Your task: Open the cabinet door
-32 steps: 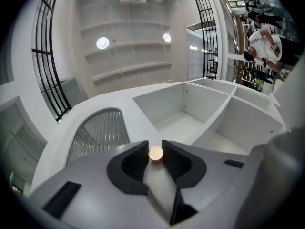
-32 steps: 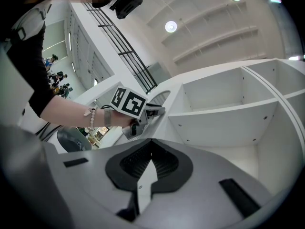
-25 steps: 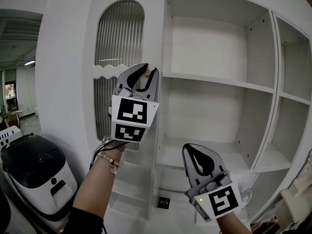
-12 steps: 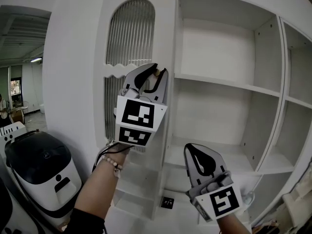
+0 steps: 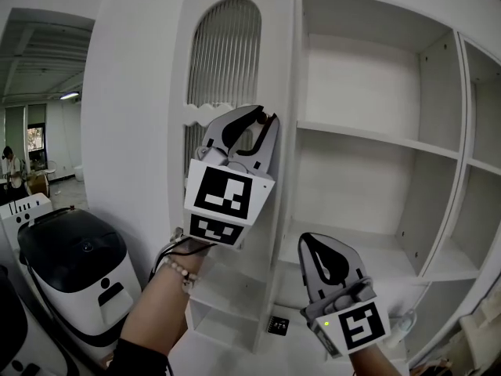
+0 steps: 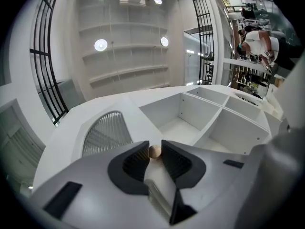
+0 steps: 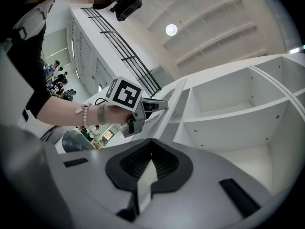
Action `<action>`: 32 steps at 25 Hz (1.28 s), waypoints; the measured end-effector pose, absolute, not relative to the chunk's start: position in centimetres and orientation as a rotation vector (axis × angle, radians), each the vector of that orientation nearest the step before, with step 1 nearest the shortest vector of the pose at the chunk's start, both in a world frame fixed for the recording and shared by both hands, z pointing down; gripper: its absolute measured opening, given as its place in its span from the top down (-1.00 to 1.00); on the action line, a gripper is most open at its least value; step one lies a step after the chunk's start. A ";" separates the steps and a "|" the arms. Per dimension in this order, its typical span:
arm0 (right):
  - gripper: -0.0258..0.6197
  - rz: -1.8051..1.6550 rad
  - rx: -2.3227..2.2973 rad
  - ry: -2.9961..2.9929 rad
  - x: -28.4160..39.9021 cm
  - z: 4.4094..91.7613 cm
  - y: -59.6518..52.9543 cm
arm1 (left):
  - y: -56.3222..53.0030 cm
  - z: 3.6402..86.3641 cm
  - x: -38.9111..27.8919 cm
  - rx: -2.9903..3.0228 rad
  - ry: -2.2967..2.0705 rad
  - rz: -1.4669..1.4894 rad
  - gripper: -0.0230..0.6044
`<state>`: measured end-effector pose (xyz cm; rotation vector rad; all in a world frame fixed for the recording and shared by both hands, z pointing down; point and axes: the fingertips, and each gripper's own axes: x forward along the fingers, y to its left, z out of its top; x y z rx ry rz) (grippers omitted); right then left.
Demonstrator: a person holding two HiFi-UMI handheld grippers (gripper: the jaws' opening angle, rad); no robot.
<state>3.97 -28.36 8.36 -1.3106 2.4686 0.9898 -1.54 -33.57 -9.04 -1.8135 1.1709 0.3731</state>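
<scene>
1. My left tongs [image 5: 264, 122] are closing on the small round knob [image 6: 155, 151]. It sits between their tips, and both pads look to be touching it.
2. My right tongs [image 5: 322, 247] hang below and to the right of the knob, jaws together, nothing in them.
3. The door [image 5: 227, 61] carries the knob on its free edge and stands swung out, with bare shelves [image 5: 368, 131] right of the knob.
4. I judge the door a stiff, light panel on hinges. Its ribbed insert left of the knob may be fragile, so I leave it alone.
5. The knob looks smooth and small, so it could slip. I'd grip it squarely and pull along the door's arc.
</scene>
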 end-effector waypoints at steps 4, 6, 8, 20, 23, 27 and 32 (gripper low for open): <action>0.92 1.052 -1.277 2.424 3.4 8.5 -28.0 | -33.2 -9.0 -1.9 -1.826 1.167 0.359 0.67; 0.92 1.038 -1.267 2.430 3.1 8.6 -27.8 | -33.0 -8.9 -2.0 -1.836 1.164 0.361 0.67; 0.92 1.045 -1.274 2.432 3.1 8.8 -27.7 | -32.7 -8.9 -2.3 -1.840 1.160 0.366 0.67; 0.92 1.059 -1.230 2.410 2.2 8.5 -26.2 | -29.9 -9.0 -4.5 -1.865 1.118 0.400 0.67; 0.92 1.061 -1.205 2.414 1.6 8.4 -25.9 | -29.2 -8.9 -5.0 -1.865 1.109 0.402 0.67; 0.92 1.061 -1.170 2.417 0.7 8.4 -25.6 | -28.3 -8.8 -6.1 -1.873 1.104 0.404 0.67; 0.92 1.060 -1.130 2.426 -0.4 8.3 -25.2 | -26.9 -8.9 -7.5 -1.891 1.079 0.412 0.67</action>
